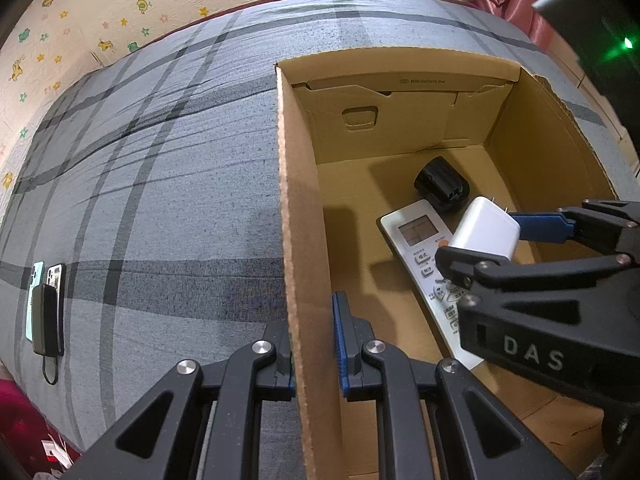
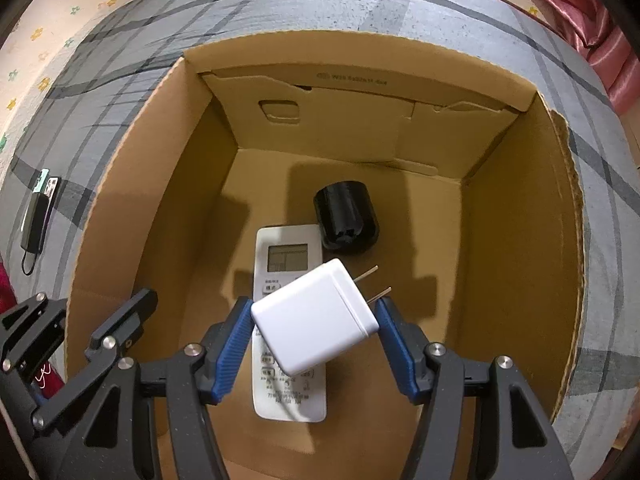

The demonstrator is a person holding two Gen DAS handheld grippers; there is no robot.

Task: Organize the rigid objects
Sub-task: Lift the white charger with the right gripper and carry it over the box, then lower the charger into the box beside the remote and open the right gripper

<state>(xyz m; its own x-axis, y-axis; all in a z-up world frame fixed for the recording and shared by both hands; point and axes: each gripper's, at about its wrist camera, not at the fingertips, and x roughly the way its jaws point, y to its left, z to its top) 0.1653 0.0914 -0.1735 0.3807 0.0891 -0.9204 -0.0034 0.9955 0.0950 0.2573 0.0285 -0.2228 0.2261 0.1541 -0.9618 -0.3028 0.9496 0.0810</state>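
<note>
An open cardboard box stands on a grey plaid bed. Inside lie a white remote control and a black rounded object. My right gripper holds a white plug charger between its blue pads, above the remote inside the box; the prongs point up and right. In the left wrist view the charger and remote show at right. My left gripper straddles the box's left wall, one finger on each side, closed on the wall.
Two phones and a dark power bank with a cable lie on the bed to the left of the box, also in the right wrist view. A pink curtain hangs at the far right.
</note>
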